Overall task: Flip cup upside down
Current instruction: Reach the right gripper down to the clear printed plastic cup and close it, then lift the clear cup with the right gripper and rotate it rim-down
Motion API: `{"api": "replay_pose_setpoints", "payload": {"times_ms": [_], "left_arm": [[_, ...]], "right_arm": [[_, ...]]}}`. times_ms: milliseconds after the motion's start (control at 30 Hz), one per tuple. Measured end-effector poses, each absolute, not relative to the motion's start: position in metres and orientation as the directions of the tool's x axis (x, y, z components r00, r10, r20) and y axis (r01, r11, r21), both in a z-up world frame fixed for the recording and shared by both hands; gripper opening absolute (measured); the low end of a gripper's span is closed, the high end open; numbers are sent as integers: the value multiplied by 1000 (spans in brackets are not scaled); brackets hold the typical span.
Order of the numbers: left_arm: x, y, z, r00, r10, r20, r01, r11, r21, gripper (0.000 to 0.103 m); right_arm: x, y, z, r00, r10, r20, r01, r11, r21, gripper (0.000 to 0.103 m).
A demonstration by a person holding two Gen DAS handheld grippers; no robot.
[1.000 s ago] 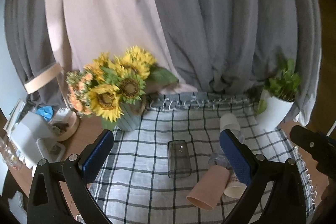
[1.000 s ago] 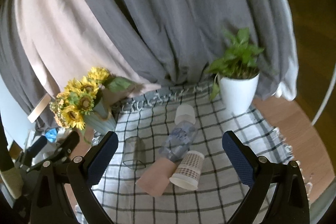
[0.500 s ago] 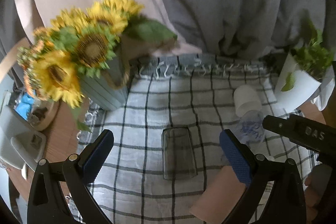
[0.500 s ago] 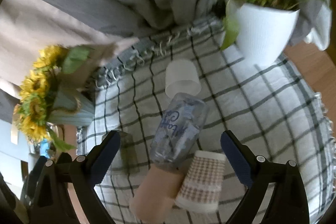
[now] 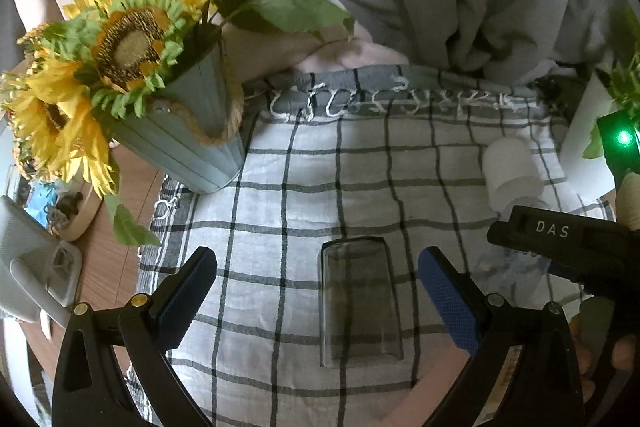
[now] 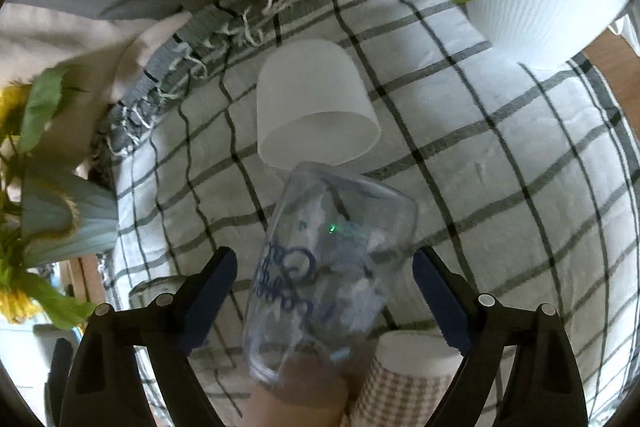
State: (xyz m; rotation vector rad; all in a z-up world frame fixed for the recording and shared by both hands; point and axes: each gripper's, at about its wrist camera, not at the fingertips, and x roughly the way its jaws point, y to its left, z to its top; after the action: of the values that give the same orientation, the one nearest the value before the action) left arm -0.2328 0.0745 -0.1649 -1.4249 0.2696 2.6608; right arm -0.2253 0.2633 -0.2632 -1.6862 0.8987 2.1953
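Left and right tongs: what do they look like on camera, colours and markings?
Both the left tongs and right tongs have black angular arms, blue textured pads and round metal screws. Seen from the left wrist, the right tongs' black body bears white "DAS" lettering, with a green light above.

White cloth with dark checks; yellow sunflowers; clear cup with blue lettering; frosted white cup.

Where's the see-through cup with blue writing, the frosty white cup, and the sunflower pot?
Clear cup with blue writing (image 6: 320, 267), right wrist view, on its printed side.
Frosted white cup (image 6: 312, 91), right wrist view, on its side wall.
Sunflower pot (image 5: 192, 131), left wrist view, on its ribbed blue-grey wall.
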Motion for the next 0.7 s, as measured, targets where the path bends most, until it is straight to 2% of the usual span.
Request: {"api": "replay_pose_setpoints", "payload": {"times_ms": [67,133,367,700], "left_arm": [[-235,73,-169,-544,7,-839,-171,-980,103,103],[-236,71,-171,-534,12,-846,-169,-981,93,103],[-229,66,-162,-551,12,-834,-155,-984,89,103],[-198,48,-114,-620,41,-784,-115,-993,39,103]], "right_arm": [[-229,263,-269,-297,-178,-938,-533,-784,318,84],[-232,262,-273,-288,-177,-941,-534,-787,311,77],[-228,262,-270,-304,-209,-930,-516,-784,345,75],[-189,251,-176,-500,-105,-860,-422,-837,348,75]]}}
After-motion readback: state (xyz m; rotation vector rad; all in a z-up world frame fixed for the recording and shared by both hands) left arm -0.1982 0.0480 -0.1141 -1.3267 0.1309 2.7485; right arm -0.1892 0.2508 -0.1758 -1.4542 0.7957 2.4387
